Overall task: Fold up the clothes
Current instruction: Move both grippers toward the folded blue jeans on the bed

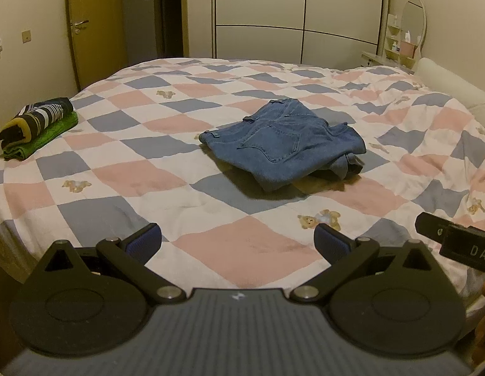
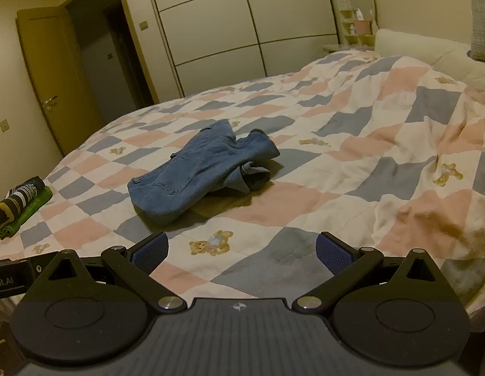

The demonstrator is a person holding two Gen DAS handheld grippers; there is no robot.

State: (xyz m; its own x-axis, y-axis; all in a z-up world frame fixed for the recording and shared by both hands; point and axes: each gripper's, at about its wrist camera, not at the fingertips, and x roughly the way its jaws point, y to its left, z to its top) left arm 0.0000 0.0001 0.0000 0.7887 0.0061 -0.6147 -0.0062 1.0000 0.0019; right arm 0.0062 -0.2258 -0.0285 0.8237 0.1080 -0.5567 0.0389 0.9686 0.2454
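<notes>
Underneath, checked quilt; behind, wardrobe, open door.

One pair of blue jeans lies folded near the middle of the checked quilt, and toward the quilt's left edge sits one stack of two folded garments: a striped dark one on top of a green one. That makes three pieces of clothing on the quilt in all. Along the quilt's near edge there are two grippers, the left gripper and the right gripper, each with two blue-padded fingers spread wide apart and nothing between them.
</notes>
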